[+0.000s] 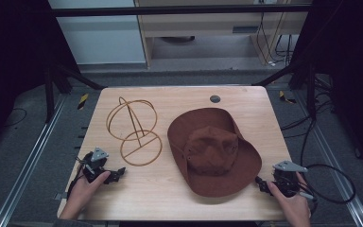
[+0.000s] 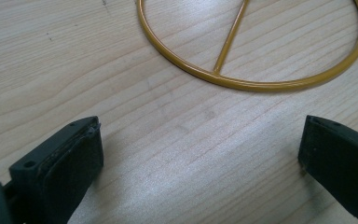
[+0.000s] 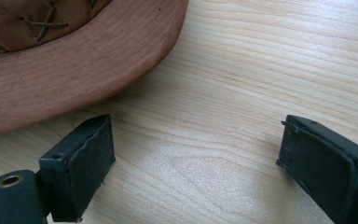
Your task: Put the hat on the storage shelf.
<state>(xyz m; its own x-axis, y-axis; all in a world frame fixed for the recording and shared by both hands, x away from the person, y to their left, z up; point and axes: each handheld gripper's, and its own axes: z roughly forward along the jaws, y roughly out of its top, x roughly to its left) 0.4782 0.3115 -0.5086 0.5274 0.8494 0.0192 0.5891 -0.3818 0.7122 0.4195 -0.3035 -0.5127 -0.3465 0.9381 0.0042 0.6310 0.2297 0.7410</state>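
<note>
**Hat flat on the table, stand bare: nothing picked up yet**

I have both grippers low at the near edge of the wooden table (image 1: 179, 198), and neither one holds anything. My left gripper (image 1: 116, 174) sits at the near left with its jaws standing wide apart; in the left gripper view I see only bare wood between them, and the round base ring (image 2: 242, 84) of the wire hat stand lies just ahead, not touched. My right gripper (image 1: 261, 183) is at the near right, jaws likewise spread wide with empty table between them. In the right gripper view the rim of the brown hat (image 3: 74, 70) lies just beyond the left jaw, close but apart from it.

The brown hat rests crown up on the table, right of centre, its brim spread flat on the wood. The wire hat stand (image 1: 134, 130) stands upright to its left, near but not touching the brim as far as I can tell, and its looped top carries nothing.

I judge the work to be setting the hat on the stand, and by that reading it is at the very start: no grip made, hat not lifted, stand empty. What is left is everything: close on the brim, probably from the right side where my gripper already waits, raise the hat clear of the table, carry it across over the loop and lower the crown onto it. The left gripper looks well placed to steady the stand's base if the light wire frame wants to tip.
</note>
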